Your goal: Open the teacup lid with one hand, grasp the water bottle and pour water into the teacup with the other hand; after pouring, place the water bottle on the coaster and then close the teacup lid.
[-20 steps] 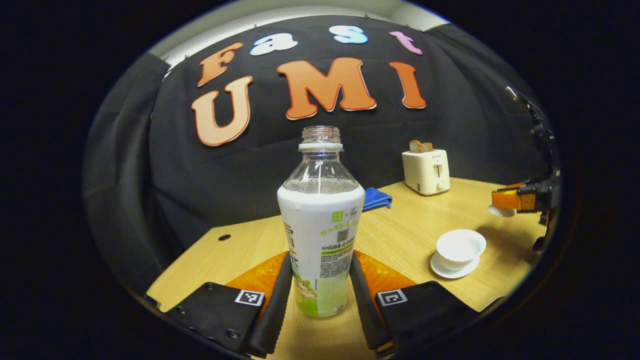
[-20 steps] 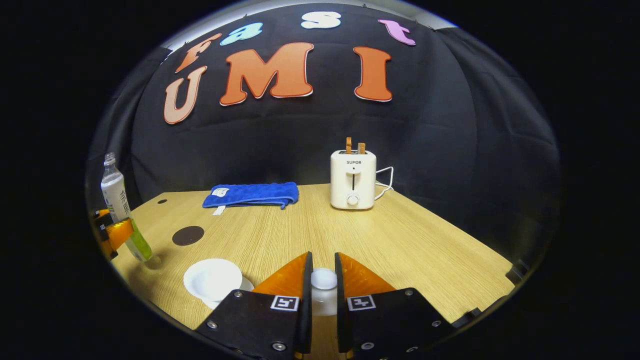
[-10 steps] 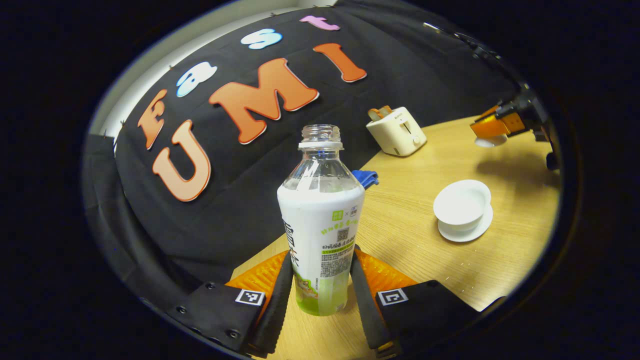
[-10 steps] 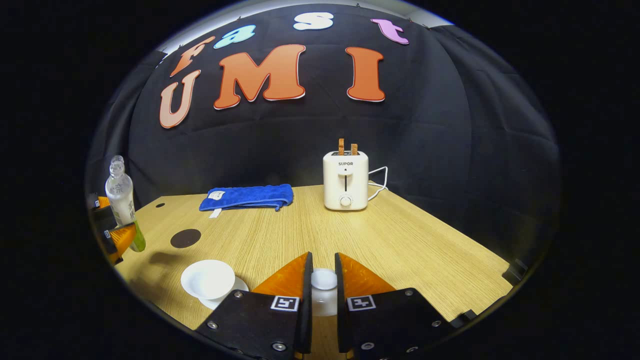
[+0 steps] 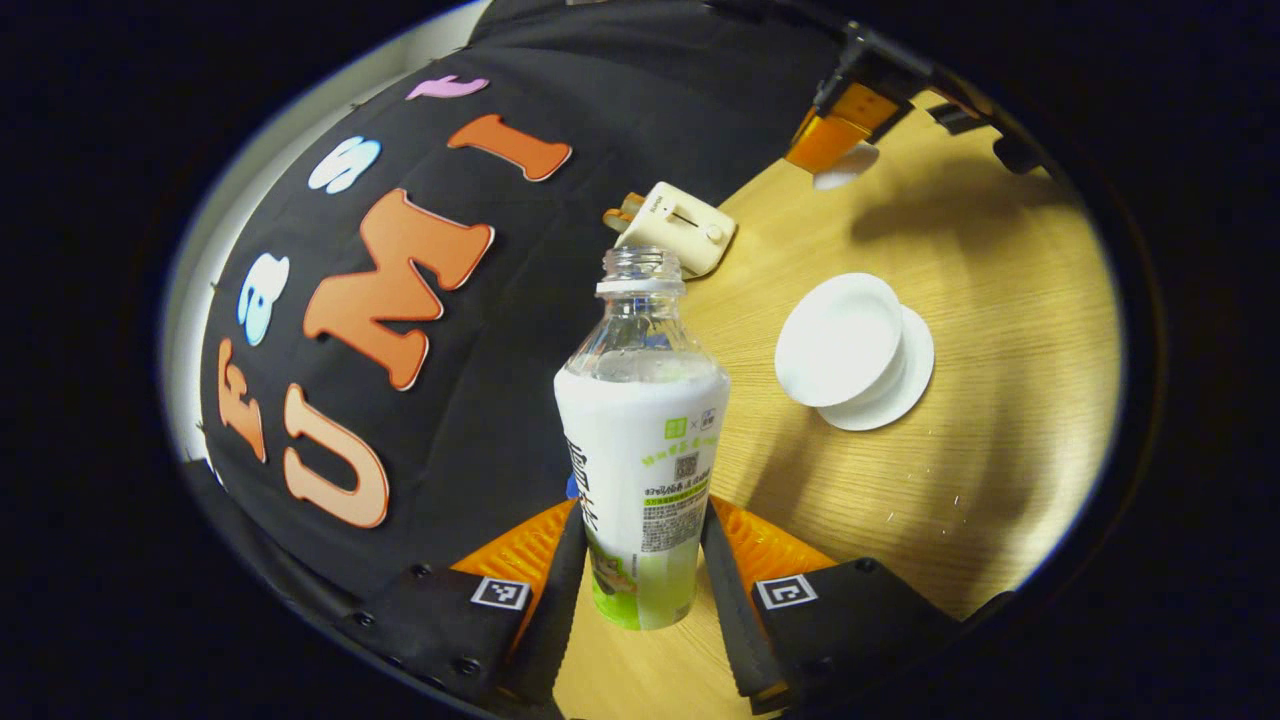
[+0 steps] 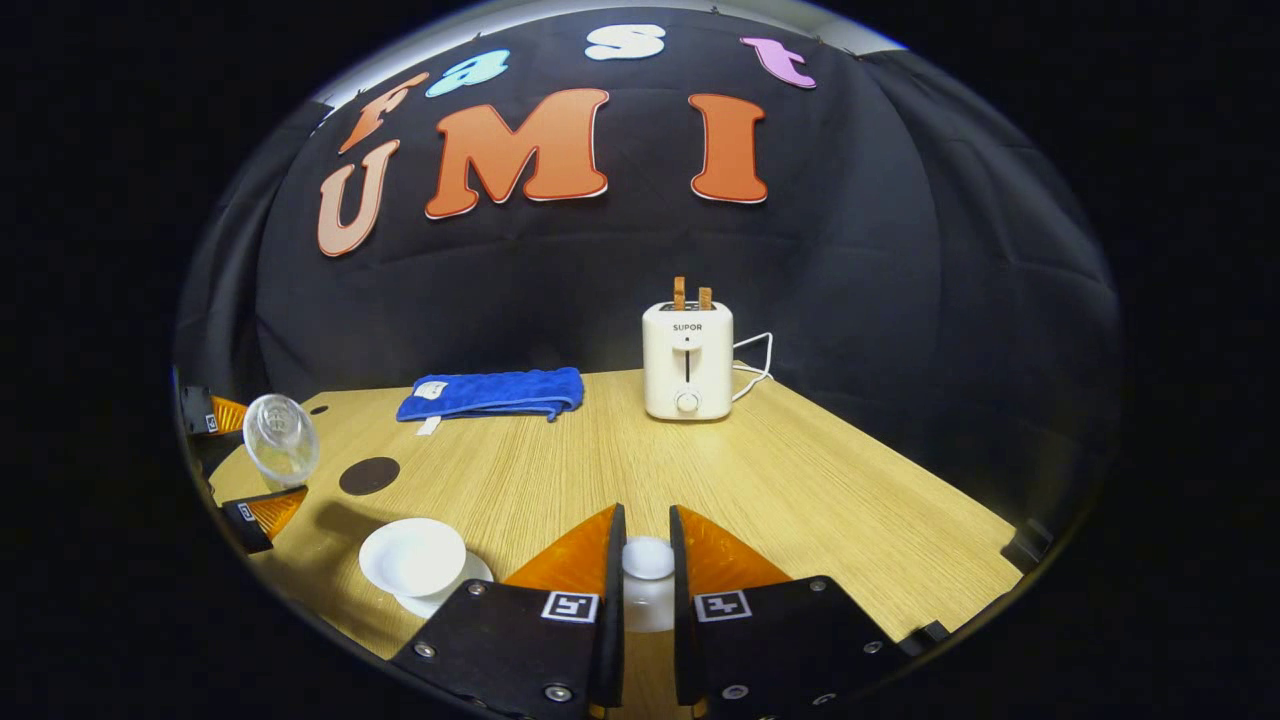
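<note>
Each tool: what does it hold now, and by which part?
The left tool grips the water bottle by its lower body. The right tool holds the teacup lid by its knob.

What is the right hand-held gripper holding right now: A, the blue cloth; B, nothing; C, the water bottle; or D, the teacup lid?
D: in the right gripper view, the right hand-held gripper has both fingers closed on the white lid, held above the table, while the open teacup sits to its left.
</note>
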`<state>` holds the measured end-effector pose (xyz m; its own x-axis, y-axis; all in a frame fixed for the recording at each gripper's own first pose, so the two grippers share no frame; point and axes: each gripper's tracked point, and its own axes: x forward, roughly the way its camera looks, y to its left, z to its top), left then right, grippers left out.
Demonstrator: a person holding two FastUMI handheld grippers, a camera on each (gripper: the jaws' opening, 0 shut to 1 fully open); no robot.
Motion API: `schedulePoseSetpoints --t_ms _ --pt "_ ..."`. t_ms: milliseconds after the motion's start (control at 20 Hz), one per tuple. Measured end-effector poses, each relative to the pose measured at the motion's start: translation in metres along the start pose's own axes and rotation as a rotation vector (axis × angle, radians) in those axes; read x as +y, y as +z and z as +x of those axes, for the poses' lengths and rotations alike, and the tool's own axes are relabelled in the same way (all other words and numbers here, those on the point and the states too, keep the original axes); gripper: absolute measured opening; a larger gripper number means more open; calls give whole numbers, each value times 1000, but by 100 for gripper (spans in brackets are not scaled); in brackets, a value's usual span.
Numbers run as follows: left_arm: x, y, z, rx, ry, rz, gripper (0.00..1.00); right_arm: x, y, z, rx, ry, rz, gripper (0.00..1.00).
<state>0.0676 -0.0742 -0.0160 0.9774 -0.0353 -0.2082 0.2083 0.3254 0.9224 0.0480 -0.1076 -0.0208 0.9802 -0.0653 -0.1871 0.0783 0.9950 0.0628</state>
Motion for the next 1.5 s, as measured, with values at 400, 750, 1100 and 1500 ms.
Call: schedulePoseSetpoints --t_ms 400,750,1100,1500 --pt "-6 18 -5 -11 -25 240 64 0 -2 -1 7 0 2 20" --pt "-1 20 0 11 -41 444 64 -3 -4 1 15 -10 -1 21" --pt "5 18 16 41 -57 575 65 -8 -3 -2 16 -15 9 21" --pt "8 11 16 79 -86 781 67 -10 -5 -3 23 -18 11 20"
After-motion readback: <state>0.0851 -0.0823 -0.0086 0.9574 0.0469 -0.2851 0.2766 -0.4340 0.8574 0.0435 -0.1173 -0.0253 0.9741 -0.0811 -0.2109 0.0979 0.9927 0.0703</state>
